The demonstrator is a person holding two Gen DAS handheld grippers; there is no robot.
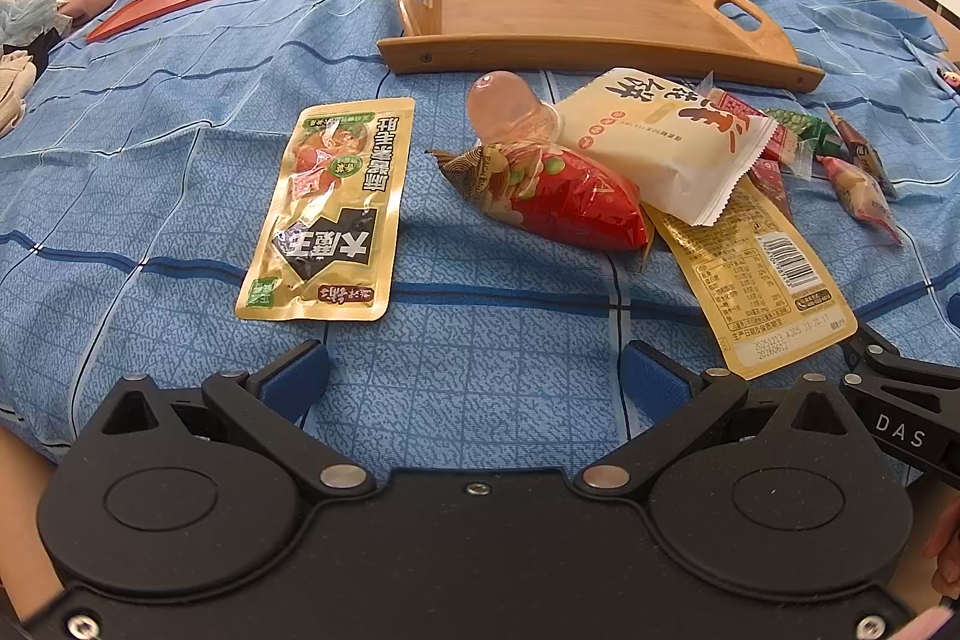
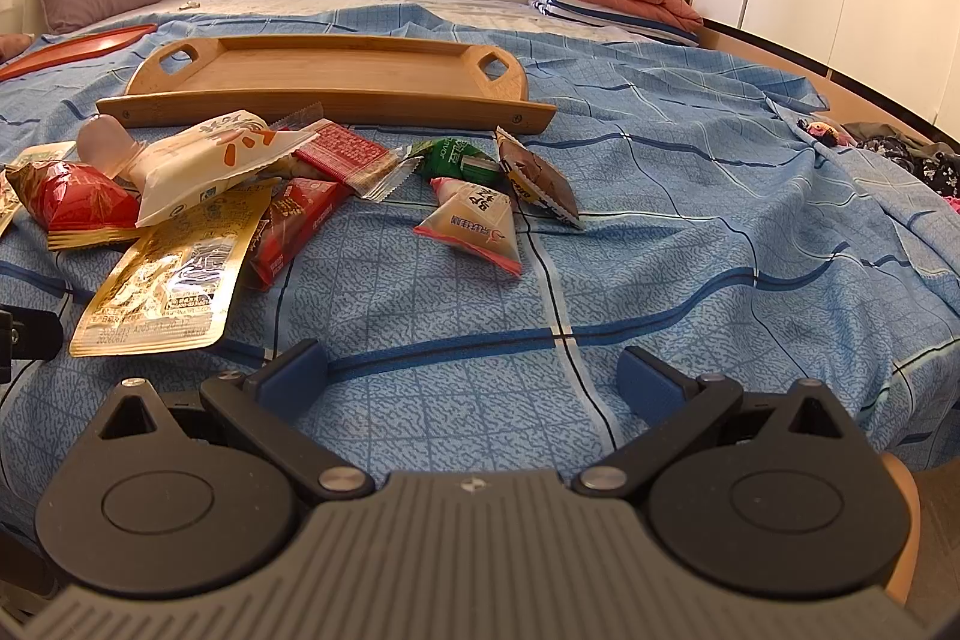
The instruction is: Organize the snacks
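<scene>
**Both grippers empty above the bed**

Left gripper (image 1: pixel 474 370): fingers spread, holding nothing, low over the blue bedsheet (image 1: pixel 180 160). Right gripper (image 2: pixel 474 376): fingers likewise spread and empty. Ahead, the snack packets (image 1: pixel 600 178) lie piled on the sheet, a gold pouch (image 1: pixel 327 208) just beside them. The wooden tray (image 1: pixel 576 10) sits beyond, apparently bare.

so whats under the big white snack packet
It lies on a red bag, a gold pouch and a clear jelly cup. Red packets poke out behind; anything deeper is covered.
</scene>
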